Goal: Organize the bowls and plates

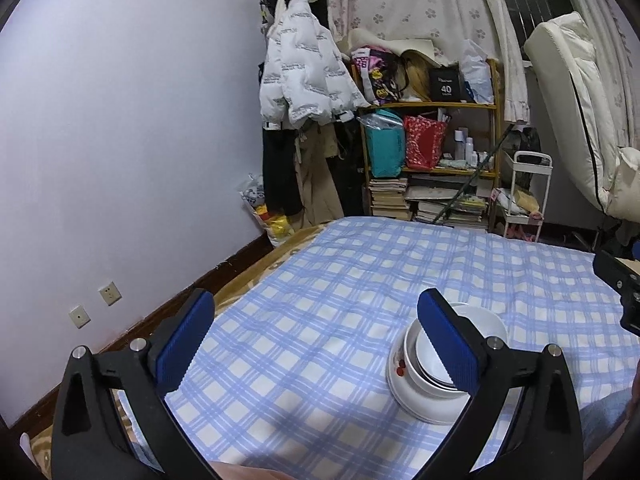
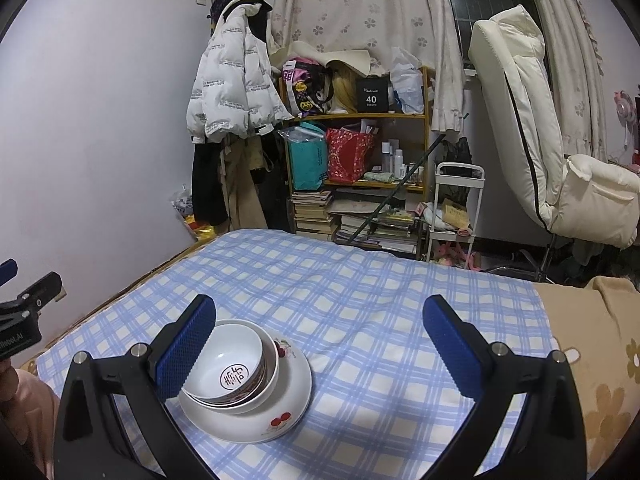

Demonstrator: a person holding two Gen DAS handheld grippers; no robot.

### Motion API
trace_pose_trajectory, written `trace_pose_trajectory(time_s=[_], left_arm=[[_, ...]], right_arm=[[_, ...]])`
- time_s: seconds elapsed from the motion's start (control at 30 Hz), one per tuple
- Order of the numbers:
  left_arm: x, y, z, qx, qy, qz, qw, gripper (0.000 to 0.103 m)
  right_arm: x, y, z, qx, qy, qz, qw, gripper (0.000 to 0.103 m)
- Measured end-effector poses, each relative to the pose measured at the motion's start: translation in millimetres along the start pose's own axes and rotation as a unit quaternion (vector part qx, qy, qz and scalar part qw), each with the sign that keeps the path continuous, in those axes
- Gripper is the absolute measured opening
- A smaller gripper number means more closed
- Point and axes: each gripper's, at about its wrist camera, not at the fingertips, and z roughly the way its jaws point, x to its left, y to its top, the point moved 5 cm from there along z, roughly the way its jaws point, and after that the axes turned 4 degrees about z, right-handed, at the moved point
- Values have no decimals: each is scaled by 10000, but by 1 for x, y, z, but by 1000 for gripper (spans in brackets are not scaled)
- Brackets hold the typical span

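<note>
A white plate with red cherry prints [image 2: 280, 412] lies on the blue checked cloth [image 2: 360, 300]. Two nested white bowls [image 2: 236, 372] stand on it, the inner one with a dark round mark inside. The stack also shows in the left wrist view [image 1: 424, 396], partly hidden behind the right finger. My right gripper [image 2: 320, 344] is open and empty, above the cloth, with the stack just behind its left finger. My left gripper [image 1: 316, 336] is open and empty, to the left of the stack.
A wall with sockets [image 1: 110, 294] runs along the left. At the back stand a cluttered shelf [image 2: 360, 152], hanging coats [image 2: 236, 92], a white trolley [image 2: 456, 208] and a white chair [image 2: 532, 128]. A beige flowered blanket [image 2: 592, 360] lies at the right.
</note>
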Motion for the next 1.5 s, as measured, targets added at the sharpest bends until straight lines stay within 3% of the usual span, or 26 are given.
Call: trace_pose_trajectory(time_s=[0.5,1.5], left_arm=[[-11,-3,5,151,-170,153,9996,100],[-12,-2,6,99,-141,358,9992,100]], right_arm=[[-1,-5,3,44,-18,23,10000,103],[-2,-22,1,186,-109,54,9998,103]])
